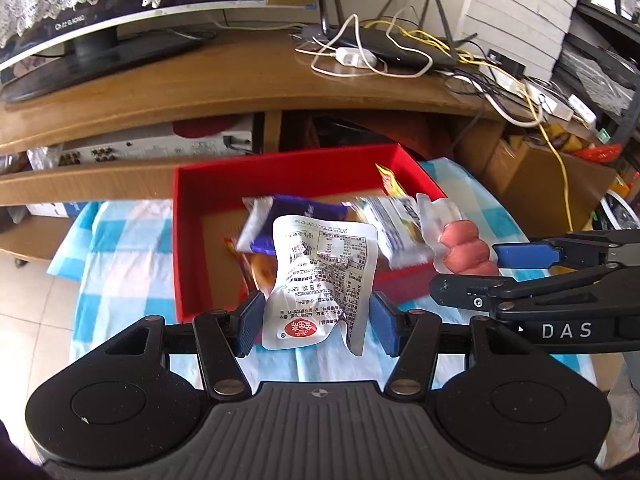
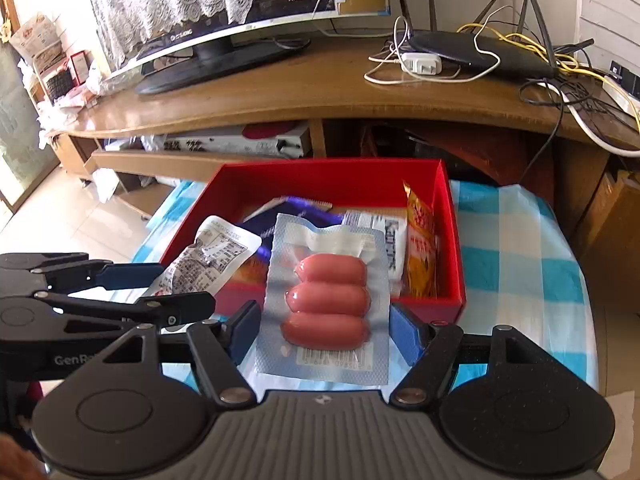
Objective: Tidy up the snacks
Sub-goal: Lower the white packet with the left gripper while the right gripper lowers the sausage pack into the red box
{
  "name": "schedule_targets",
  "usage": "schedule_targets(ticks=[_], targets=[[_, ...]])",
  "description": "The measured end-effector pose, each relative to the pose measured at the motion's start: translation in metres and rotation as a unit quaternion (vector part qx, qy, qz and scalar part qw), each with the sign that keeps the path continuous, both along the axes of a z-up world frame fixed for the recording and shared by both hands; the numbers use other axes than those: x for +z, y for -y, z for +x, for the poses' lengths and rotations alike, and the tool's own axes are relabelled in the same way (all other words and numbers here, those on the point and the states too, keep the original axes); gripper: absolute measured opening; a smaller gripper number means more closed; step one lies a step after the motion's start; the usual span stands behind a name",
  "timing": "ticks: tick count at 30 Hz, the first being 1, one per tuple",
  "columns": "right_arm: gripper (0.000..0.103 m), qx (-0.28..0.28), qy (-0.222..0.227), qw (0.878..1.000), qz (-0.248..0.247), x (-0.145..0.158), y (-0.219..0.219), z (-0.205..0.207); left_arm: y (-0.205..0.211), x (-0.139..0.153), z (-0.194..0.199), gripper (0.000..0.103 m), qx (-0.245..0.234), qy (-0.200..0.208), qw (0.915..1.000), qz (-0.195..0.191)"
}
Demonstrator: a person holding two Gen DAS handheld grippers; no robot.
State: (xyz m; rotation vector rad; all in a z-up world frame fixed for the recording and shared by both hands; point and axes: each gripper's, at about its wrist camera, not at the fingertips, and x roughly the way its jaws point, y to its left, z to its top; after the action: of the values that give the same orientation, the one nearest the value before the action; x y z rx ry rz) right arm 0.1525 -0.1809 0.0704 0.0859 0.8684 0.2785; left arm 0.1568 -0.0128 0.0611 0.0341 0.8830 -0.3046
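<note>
While both sets of jaws are pinching packets above the near edge of the red box (image 2: 454, 240), the sorting is looking partly done. The left gripper (image 1: 318, 320) is clamping a crumpled white foil pouch (image 1: 324, 276) by its lower sides, printed back facing the camera. The right gripper (image 2: 324, 334) is squeezing a clear vacuum pack of three pink sausages (image 2: 326, 304) between its blue pads, label end nearest the camera. Both packets are hanging just in front of the box rather than inside it, so these two are still waiting to be placed.

Inside the box, several snacks are already lying loose: a purple wrapper (image 1: 292, 216), a white and blue packet (image 1: 394, 220), and an orange-yellow sachet (image 2: 420, 252) leaning against the right wall. They are overlapping one another, so tidying may yet be needed, though I am judging that from the jumble alone.

The box is sitting on a blue and white checked cloth (image 2: 516, 248) covering a small desk. Beyond it, a wooden TV stand (image 1: 240, 80) is carrying a monitor (image 1: 100, 12) draped with lace, a black router (image 2: 476, 54), a white charger (image 2: 422, 63) and tangled yellow and white cables. Pale floor tiles are showing at the left.
</note>
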Motion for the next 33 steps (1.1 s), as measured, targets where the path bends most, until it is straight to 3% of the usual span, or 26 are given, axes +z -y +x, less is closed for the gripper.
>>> schedule_targets(ticks=[13,27,33], targets=[[0.082,-0.018,0.004,1.0,-0.007,-0.017,0.005,0.051,0.011,-0.014,0.044,0.064,0.023,0.012,0.9992,0.029],[0.084,-0.007,-0.003,1.0,-0.027,-0.043,-0.003,0.085,0.007,-0.041,0.07,0.064,0.045,-0.012,0.9976,0.05],[0.087,-0.015,0.0,1.0,-0.027,-0.038,0.002,0.085,0.004,-0.037,0.069,0.076,0.057,-0.017,0.997,0.049]])
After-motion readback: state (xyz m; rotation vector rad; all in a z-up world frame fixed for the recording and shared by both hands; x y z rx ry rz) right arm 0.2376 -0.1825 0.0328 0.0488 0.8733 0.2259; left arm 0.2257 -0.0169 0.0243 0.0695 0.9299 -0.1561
